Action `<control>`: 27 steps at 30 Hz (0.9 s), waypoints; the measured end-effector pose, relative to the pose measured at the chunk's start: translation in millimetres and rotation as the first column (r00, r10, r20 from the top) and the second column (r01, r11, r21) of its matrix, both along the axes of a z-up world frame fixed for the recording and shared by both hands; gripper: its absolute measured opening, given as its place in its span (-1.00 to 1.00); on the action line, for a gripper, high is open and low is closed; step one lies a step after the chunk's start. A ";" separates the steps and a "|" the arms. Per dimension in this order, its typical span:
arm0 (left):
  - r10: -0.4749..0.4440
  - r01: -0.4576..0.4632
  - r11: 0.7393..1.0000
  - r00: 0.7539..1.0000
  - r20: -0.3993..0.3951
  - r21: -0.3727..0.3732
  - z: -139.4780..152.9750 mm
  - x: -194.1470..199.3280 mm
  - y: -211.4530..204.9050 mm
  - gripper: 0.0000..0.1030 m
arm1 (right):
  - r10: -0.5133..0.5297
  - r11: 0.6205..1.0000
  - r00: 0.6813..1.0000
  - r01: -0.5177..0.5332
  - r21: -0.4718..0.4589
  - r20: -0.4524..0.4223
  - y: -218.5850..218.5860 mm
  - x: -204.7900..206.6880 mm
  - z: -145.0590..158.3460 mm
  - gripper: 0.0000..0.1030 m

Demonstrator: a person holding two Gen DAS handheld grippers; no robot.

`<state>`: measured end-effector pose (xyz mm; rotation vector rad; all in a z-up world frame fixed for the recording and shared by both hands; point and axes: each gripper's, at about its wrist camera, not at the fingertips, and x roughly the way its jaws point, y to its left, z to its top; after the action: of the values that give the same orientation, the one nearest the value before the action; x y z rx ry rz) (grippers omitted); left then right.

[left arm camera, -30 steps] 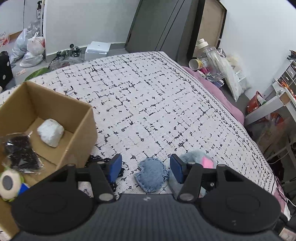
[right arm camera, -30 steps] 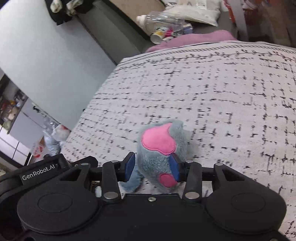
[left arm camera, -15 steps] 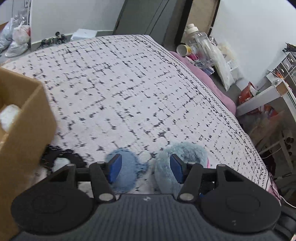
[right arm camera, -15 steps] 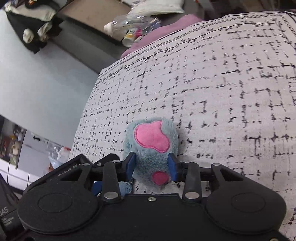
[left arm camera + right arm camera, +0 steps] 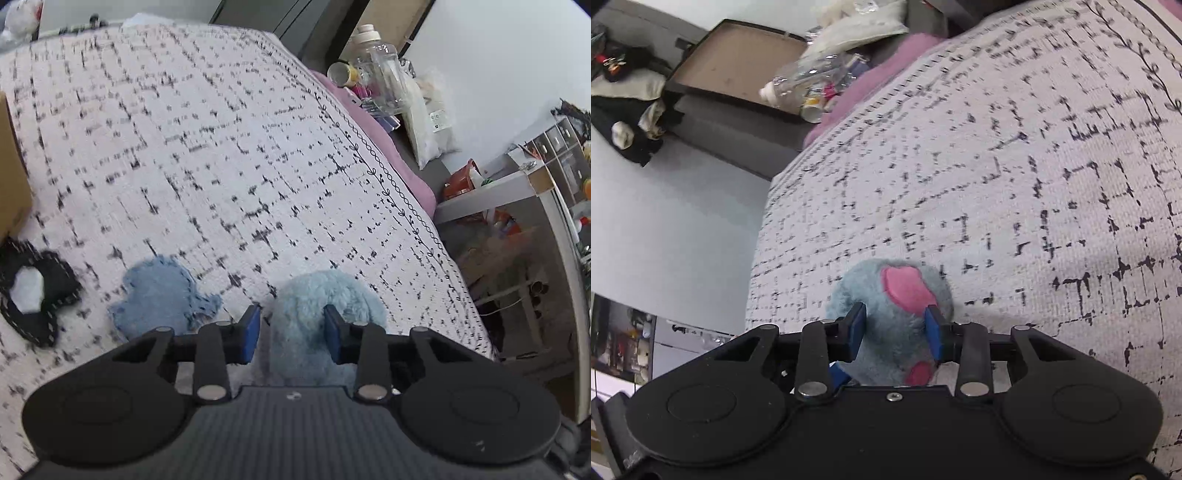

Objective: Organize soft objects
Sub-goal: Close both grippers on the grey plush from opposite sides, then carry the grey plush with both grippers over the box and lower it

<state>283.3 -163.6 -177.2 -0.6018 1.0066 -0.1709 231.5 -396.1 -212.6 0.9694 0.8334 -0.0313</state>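
A fluffy blue plush toy (image 5: 314, 314) with pink patches (image 5: 905, 288) lies on the patterned bedspread (image 5: 221, 147). My right gripper (image 5: 895, 332) is shut on it, pads pressed into the fur on both sides. My left gripper (image 5: 291, 332) straddles the same plush from the other side; its right pad touches the fur, its left pad (image 5: 249, 328) stands a little off it. A flat blue denim piece (image 5: 159, 295) lies just left of the plush. A black felt piece with a white patch (image 5: 33, 291) lies further left.
The cardboard box's corner (image 5: 11, 177) shows at the left edge. Off the bed's far side stand a clear plastic jug (image 5: 384, 66), a pink blanket edge (image 5: 388, 147), bags and a white shelf unit (image 5: 517, 184).
My left gripper has swung right from the denim piece onto the plush and narrowed around it. My right gripper has kept its hold on the plush while tilting. The box has left the left view.
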 end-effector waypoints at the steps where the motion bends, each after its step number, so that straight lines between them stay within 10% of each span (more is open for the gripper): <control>1: 0.000 0.000 1.000 1.000 0.001 0.004 -0.4 -0.3 -1.6 -0.31 | -0.005 1.000 1.000 0.005 0.014 -0.005 -1.6 1.5 -3.1 -0.30; 27: 0.064 -0.067 0.998 0.992 0.111 0.019 82.4 -59.4 38.2 -0.56 | 0.156 0.987 0.979 -0.150 -0.053 0.129 45.7 -31.1 74.5 -0.47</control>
<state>223.9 -125.4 -94.7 -0.5976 0.8798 -0.1334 200.4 -350.5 -138.1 0.8550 0.7793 0.1457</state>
